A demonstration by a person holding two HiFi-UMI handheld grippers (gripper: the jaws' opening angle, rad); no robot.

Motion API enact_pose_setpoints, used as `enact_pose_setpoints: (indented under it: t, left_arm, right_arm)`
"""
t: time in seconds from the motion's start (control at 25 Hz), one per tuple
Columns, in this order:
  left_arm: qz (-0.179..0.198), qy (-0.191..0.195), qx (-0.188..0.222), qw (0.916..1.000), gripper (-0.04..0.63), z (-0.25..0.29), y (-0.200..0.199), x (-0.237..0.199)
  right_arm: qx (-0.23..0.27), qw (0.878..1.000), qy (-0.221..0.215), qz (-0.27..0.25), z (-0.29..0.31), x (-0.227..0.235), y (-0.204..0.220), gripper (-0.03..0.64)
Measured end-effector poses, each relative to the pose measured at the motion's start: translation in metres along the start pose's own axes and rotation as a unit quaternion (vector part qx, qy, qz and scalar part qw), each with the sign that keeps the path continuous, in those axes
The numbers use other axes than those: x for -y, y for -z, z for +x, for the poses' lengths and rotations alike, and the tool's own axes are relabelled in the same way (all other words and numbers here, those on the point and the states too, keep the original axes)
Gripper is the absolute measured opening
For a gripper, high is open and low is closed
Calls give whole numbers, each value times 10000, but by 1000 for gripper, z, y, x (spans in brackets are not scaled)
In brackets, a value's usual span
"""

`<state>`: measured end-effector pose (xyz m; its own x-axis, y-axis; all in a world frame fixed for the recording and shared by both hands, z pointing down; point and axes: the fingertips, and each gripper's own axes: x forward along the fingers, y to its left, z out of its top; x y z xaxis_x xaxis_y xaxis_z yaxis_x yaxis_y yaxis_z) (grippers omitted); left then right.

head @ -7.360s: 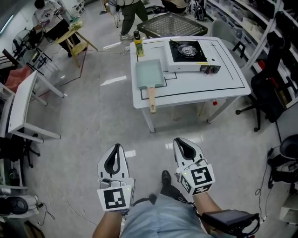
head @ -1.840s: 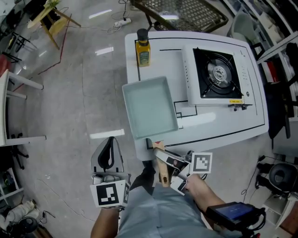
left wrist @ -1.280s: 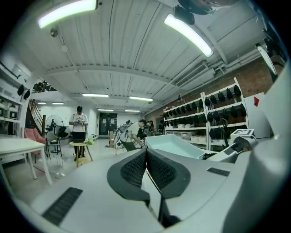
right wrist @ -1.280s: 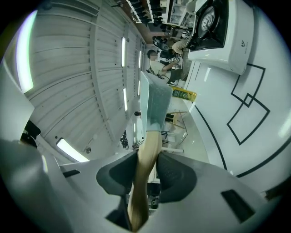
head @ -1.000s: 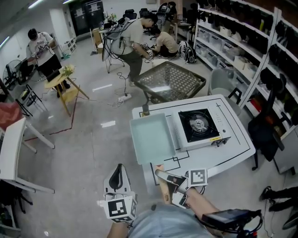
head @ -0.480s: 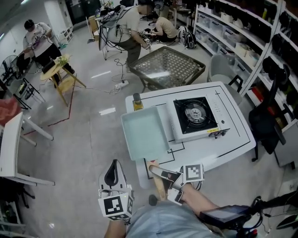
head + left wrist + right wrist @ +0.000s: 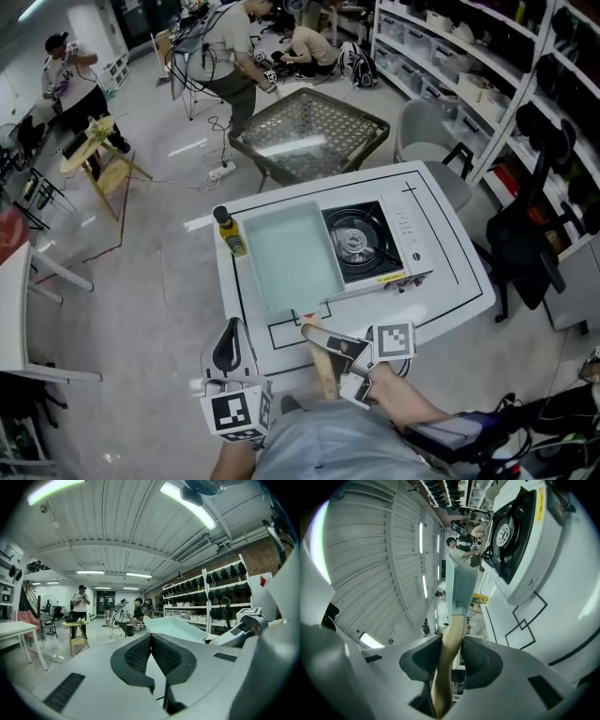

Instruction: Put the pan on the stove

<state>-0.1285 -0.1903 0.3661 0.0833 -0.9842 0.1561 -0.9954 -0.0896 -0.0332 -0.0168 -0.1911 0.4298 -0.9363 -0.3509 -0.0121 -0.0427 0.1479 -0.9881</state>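
Gripped by its wooden handle (image 7: 325,375), a pale green rectangular pan (image 7: 291,255) hangs over a white table (image 7: 441,281), just left of a portable stove (image 7: 361,239). Its right edge sits at or over the stove's side, and whether its base touches the table cannot be told. The right gripper (image 7: 451,657) has its jaws partly apart and pressed on the wood. The left gripper (image 7: 151,651), jaws together on nothing, hangs low by the near edge. The carry looks half done: next, the pan must shift right and settle flat on the burner (image 7: 353,242). 1 yellow bottle (image 7: 231,232) stands by the pan's far left corner, off that path. 3 people are busy well behind.
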Motion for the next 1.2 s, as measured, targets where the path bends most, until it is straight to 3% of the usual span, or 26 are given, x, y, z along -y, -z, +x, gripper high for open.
enact_pose_setpoints:
  t: [0.28,0.48,1.2]
  left_arm:
    - [0,305,37,9995,18,53,-13,68]
    - [-62,319,14,9995,18,76,-15,96]
    - [-38,156,-141,9998,18,121,-9,121]
  right_arm:
    - [363,9991,217,-7,-59,13,-71,153]
    - [462,9984,316,-69,-88,22,-109,153]
    - [313,9981,502,151,-102,59,-158,153]
